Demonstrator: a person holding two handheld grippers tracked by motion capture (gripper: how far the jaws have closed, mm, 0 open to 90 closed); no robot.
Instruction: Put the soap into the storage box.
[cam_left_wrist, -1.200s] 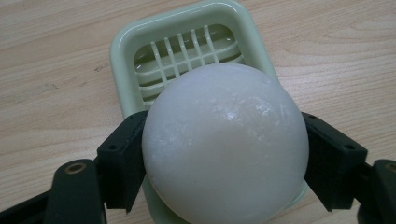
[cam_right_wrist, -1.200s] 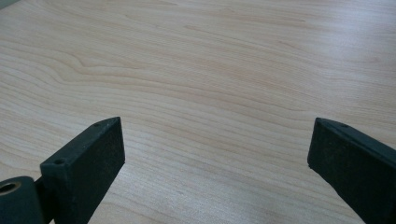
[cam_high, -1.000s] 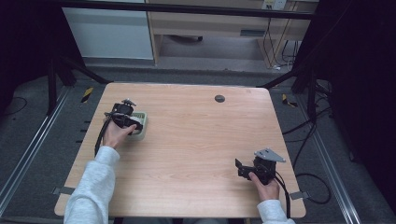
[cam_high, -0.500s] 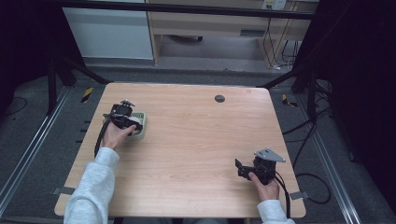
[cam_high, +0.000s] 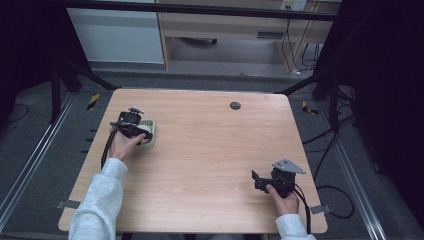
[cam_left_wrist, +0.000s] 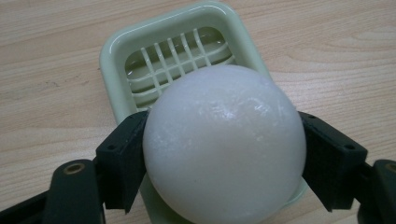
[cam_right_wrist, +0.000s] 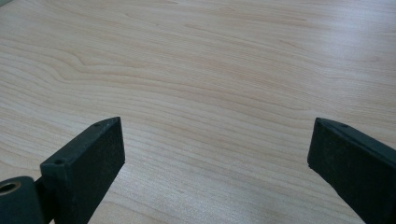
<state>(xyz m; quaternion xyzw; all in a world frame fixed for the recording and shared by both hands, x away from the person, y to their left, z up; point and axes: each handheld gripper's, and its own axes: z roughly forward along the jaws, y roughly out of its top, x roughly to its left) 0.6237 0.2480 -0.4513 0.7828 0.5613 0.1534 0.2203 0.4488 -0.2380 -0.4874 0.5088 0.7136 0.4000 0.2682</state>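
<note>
Left gripper view: my left gripper (cam_left_wrist: 224, 154) fills the lower frame, its jaws clamped on either side of a white ball (cam_left_wrist: 224, 144) held just above a pale green slotted tray (cam_left_wrist: 140, 51) on the desk (cam_left_wrist: 42, 93). High view, lower right: my right gripper (cam_high: 270, 179) rests with jaws wide apart, gripping nothing.

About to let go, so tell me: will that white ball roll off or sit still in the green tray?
The white ball is round and glossy, so it probably rolls and slips easily. The green tray has a raised rim and slatted floor, which should likely cradle it. The left hand-held gripper clamps its widest part.
</note>
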